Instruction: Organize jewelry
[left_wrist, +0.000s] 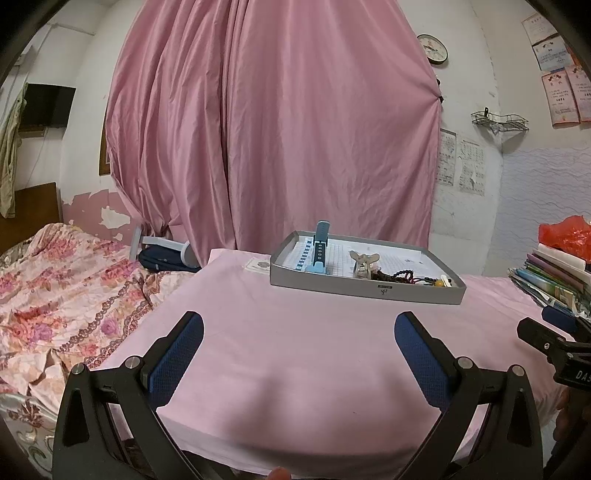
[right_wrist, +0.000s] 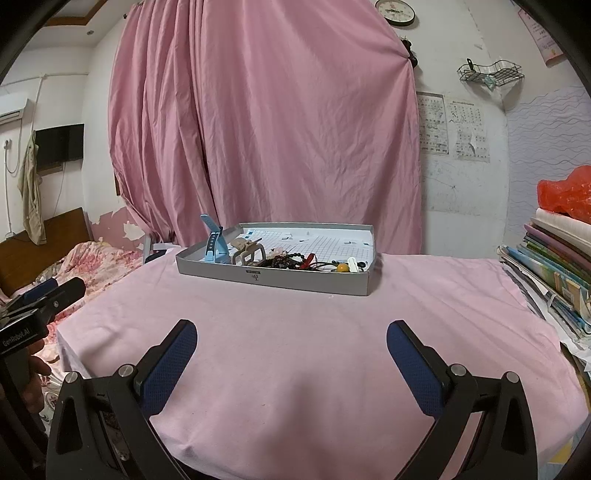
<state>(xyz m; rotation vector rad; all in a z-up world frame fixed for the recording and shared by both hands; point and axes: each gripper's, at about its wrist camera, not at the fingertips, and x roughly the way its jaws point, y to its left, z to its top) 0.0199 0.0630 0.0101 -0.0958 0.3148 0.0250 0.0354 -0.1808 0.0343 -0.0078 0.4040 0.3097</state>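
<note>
Pink cloth covers the table (right_wrist: 295, 332); both the left hand-held gripper (left_wrist: 298, 334) and right hand-held gripper (right_wrist: 291, 341) hover level, spread wide, empty, well short of the grey tray (right_wrist: 314, 282) holding jewelry (right_wrist: 291, 260).

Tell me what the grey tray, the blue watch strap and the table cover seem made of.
Grey tray: likely matte cardboard, from its thin folded walls and printed logo. Blue watch strap: probably silicone or soft plastic, curved with punched holes. Table cover: woven pink fabric, dull and creased.
</note>
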